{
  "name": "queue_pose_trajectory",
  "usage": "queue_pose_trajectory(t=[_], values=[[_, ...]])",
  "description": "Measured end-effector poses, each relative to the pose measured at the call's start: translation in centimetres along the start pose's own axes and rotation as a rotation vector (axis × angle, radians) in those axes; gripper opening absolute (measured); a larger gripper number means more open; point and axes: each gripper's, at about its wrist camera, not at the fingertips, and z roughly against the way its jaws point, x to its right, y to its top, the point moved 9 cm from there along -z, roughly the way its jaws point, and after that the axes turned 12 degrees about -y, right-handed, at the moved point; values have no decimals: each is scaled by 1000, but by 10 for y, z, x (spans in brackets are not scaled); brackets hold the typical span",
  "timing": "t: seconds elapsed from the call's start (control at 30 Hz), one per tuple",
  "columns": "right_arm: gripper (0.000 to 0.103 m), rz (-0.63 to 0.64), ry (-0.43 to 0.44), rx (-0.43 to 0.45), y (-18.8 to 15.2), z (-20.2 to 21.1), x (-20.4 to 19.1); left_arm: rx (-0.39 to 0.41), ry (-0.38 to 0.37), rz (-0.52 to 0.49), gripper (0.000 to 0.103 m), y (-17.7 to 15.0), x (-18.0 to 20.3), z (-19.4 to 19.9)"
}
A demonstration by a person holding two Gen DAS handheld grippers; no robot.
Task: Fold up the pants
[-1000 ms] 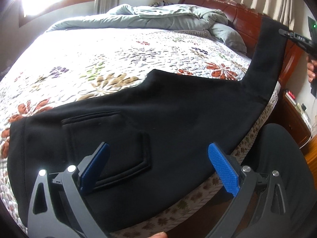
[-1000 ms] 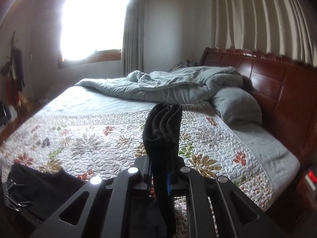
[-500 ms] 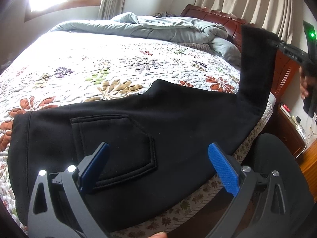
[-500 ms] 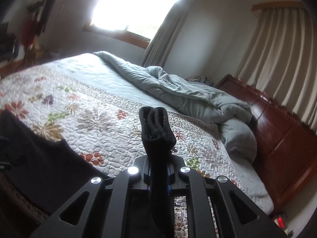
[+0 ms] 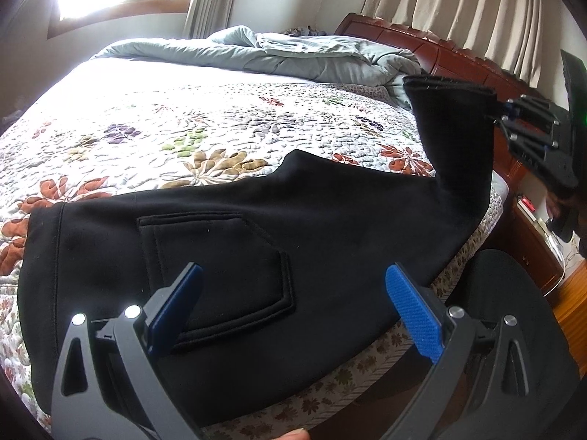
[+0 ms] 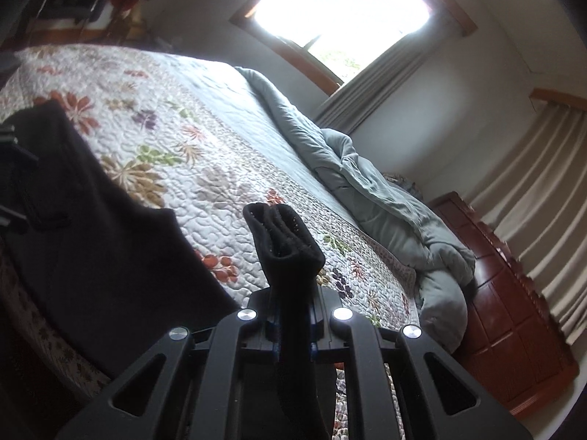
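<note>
Two grippers work here. The right gripper [image 6: 293, 341] pinches the leg end of the soft black cotton pants [image 5: 256, 242] and holds it up. The left gripper [image 5: 293, 308] hangs wide open above them. That thick end might slip out. The pants lie longways along the flowery quilt's [image 5: 176, 124] near edge, waist on the left.

left tool [image 5: 293, 319] spread wide, right tool [image 6: 293, 324] clamped, raised

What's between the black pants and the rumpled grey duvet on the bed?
Only bare floral quilt lies between the pants and the duvet; the left wrist view shows it.
</note>
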Motion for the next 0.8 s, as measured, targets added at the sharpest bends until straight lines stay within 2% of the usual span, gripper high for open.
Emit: queue_pose_trajectory(t=[0.43,0.8], values=[[10,225,42,39,-14,3,-72,-11,-13,19,99,-1,-5,-4],[10,349,89,44,-34,5,-119,-21,-22,35,99,-2,-9,-8]])
